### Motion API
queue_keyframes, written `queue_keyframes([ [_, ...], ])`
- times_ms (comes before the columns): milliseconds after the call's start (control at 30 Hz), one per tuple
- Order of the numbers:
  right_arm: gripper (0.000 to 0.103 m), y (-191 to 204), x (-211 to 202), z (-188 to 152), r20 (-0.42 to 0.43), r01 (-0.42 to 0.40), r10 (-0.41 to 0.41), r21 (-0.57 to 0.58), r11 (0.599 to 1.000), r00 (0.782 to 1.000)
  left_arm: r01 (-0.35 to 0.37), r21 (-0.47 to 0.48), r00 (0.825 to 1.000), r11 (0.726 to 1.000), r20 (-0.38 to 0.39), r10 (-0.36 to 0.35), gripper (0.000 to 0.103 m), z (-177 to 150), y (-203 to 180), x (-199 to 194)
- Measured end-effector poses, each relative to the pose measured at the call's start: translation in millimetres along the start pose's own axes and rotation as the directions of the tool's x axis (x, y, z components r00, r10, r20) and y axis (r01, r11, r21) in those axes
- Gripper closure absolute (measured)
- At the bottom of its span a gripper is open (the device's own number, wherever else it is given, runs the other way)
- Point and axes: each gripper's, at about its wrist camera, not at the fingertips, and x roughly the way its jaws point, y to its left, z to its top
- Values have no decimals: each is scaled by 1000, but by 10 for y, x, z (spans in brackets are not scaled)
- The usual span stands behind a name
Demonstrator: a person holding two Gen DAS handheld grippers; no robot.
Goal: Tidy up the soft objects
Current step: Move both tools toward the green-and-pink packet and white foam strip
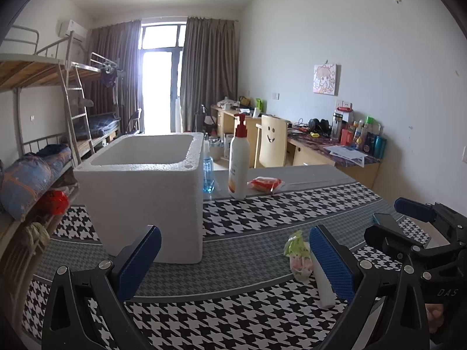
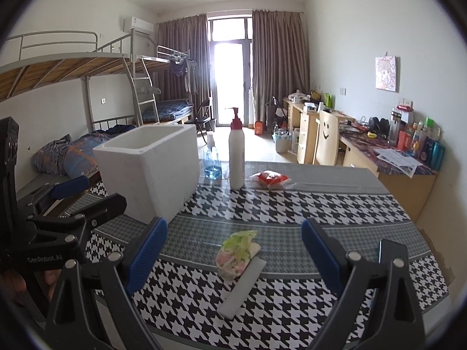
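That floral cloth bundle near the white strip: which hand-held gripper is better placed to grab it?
Probably the right hand-held gripper: open, with the floral cloth bundle centred between its fingers. In the left hand-held gripper's view the bundle sits off to the right.

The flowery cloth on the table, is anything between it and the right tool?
No. The flowery cloth lies in the open ahead of the right tool, whose fingers are spread wide. Only the white foam strip touches its near edge, beside it rather than blocking it.

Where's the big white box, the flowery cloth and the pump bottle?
big white box (image 2: 151, 180), right wrist view, front wall.
flowery cloth (image 2: 235, 252), right wrist view, middle.
pump bottle (image 1: 239, 163), left wrist view, white body.
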Motion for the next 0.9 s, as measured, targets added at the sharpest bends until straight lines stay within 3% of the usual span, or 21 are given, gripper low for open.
queue_keyframes([
  [233, 8, -75, 50, -132, -31, 2, -1, 21, 1000, 1000, 1, 9, 1000, 1000, -29, 0, 1, -51, -15, 90],
  [900, 8, -215, 135, -400, -104, 62, -59, 34, 997, 993, 96, 21, 987, 995, -130, -93, 1, -196, -191, 380],
])
